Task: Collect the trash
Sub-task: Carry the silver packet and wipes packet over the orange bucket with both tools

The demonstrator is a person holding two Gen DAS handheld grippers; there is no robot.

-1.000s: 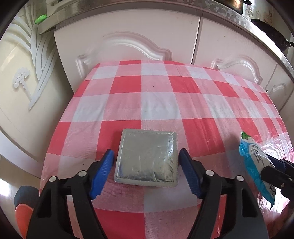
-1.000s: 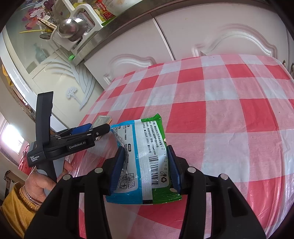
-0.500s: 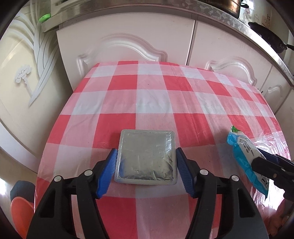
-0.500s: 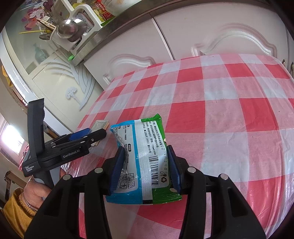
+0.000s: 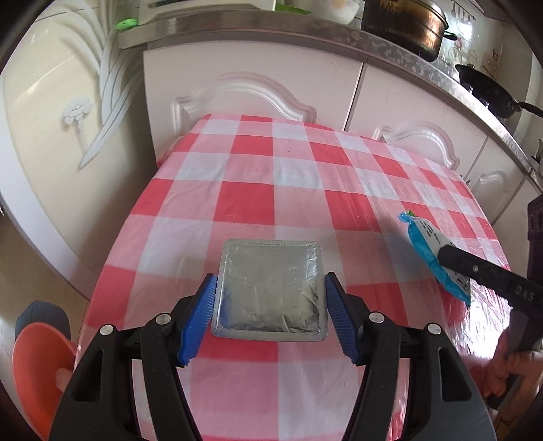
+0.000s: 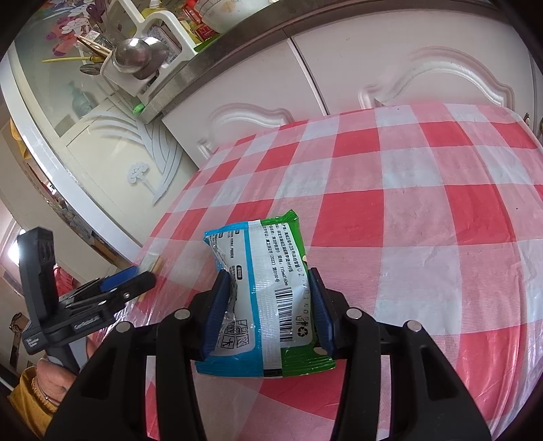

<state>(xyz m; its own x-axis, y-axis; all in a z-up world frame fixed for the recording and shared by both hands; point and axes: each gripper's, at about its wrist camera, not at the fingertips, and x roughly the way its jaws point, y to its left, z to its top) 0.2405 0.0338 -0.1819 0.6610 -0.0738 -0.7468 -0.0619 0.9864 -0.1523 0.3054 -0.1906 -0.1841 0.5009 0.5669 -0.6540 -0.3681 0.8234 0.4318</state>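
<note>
A square silver foil packet (image 5: 271,268) sits between the blue pads of my left gripper (image 5: 270,291). Both pads press its side edges, and it hangs just above the red-and-white checked tablecloth (image 5: 244,196) near the table's left edge. My right gripper (image 6: 268,281) is shut on a blue, white and green snack wrapper (image 6: 264,257) with a barcode, held over the cloth. From the left wrist view that wrapper (image 5: 427,244) pokes out of the right gripper's black finger (image 5: 475,271). The right wrist view shows the left gripper (image 6: 135,278) side-on with the packet's edge (image 6: 151,263).
An orange basin (image 5: 37,366) stands on the floor left of the table. White cabinet doors (image 5: 258,88) close off the far side, under a counter with a dark pot (image 5: 404,27) and pan. A person's hands (image 6: 51,380) hold both grippers.
The left jaws closed onto the foil packet, then carried it towards the table's left edge. The right gripper and its wrapper have stayed put.
</note>
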